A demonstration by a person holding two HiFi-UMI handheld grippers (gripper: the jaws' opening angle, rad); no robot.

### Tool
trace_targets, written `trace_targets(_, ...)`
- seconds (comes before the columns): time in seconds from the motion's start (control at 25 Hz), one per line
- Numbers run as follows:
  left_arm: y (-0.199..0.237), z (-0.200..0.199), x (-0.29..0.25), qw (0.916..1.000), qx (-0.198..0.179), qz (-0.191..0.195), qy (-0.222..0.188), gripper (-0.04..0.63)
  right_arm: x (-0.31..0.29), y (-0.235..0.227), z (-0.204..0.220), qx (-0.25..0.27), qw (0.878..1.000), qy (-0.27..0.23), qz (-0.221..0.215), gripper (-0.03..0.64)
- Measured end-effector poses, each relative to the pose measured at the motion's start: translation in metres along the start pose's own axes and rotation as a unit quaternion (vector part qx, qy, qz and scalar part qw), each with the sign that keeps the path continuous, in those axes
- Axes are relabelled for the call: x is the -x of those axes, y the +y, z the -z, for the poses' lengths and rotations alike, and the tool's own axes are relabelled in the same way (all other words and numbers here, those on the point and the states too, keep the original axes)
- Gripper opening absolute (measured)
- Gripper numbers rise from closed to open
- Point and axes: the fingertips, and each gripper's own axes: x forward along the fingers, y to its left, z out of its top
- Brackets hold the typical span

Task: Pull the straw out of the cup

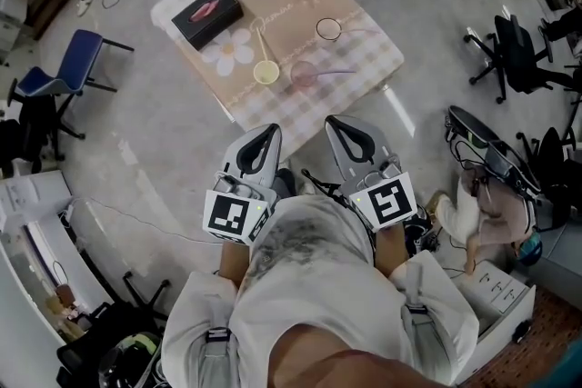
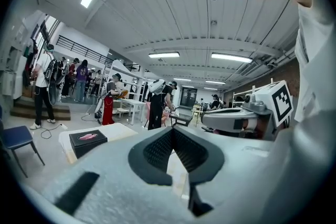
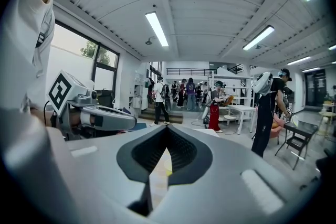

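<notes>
Head view, nearest item: the person's pale shirt fills the 6 o'clock edge, with both forearms held close to the body.

Left claw: jaws together, tips meeting, nothing between them. The left gripper view confirms this – the dark pads converge to a closed point, and the claw is empty.

Right claw: jaws together in the same way, nothing held. The right gripper view shows the claw with its pads joined at the tip. The two claws lie side by side, near each other but apart, both pointing toward 12 o'clock over the floor, short of the surface's near edge.

Surface: a low one under a checked cloth, set cornerwise, at 12 o'clock from the claws.

Yellow cup: on the near middle of the surface, upright. The straw stands in it, leaning toward 12 o'clock – well apart from both claws.

Pink cup: just beside the yellow cup, at its 3 o'clock; whether the thin mauve line running off it is a second straw cannot be told.

Clear glass: farther back, at 1 o'clock from the yellow cup.

Black box: at 10 o'clock from the yellow cup, near the surface's left corner; also seen in the left gripper view.

Blue chair: on the floor at 9 o'clock, well apart from the surface.
</notes>
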Motion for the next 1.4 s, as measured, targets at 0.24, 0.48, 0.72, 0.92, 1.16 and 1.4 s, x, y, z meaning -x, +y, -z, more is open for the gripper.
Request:
trace_targets(0.24, 0.022, -0.005, -0.010, 0.9999, 0.000, 0.017, -0.002, 0.005, -0.020, -0.005, -0.003, 0.008, 1.000, 0.010, 0.016, 0.009)
trace_targets(0.48, 0.046, -0.011, -0.016, 0.9995, 0.004, 0.031, -0.004, 0.005, -0.041, -0.003, -0.009, 0.017, 0.999, 0.018, 0.029, 0.009)
trace_targets(0.72, 0.065, -0.011, -0.021, 0.9990, 0.006, 0.044, -0.001, 0.005, -0.056, -0.001, -0.005, 0.019, 0.998, 0.031, 0.041, 0.009)
trace_targets(0.92, 0.071, -0.008, -0.024, 0.9987, 0.010, 0.050, 0.006, 0.005, -0.061, -0.004, -0.002, 0.014, 0.998, 0.037, 0.051, 0.009)
trace_targets(1.16, 0.072, 0.002, -0.040, 0.9978, 0.012, 0.061, 0.024, 0.005, -0.063, -0.021, 0.008, 0.004, 0.997, 0.049, 0.066, 0.009)
trace_targets(1.4, 0.078, 0.005, -0.057, 0.9978, 0.012, 0.057, 0.032, 0.005, -0.070, -0.041, 0.024, 0.001, 0.995, 0.068, 0.071, 0.009)
